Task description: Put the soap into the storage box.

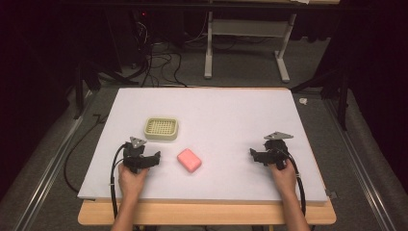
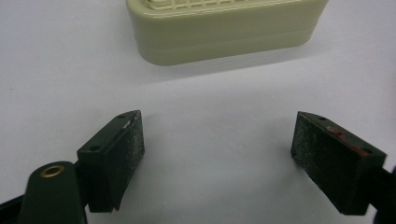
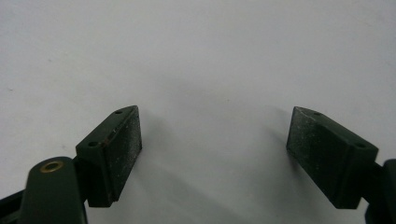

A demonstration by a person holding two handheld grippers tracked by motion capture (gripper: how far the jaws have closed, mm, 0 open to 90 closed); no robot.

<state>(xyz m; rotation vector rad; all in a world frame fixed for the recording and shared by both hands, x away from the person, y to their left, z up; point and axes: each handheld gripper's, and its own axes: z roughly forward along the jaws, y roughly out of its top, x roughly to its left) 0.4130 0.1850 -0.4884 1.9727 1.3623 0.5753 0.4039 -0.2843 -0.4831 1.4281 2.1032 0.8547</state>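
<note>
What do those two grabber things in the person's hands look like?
Both are black. The left gripper and right gripper each have two flat block-shaped jaws with rough pads, small screw holes and a brass ring. A grey three-cornered plate sits on top, and a black cable trails back. The forearms have no sleeves.

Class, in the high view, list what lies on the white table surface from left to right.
Left gripper → cream grid tray → pink block → right gripper.
</note>
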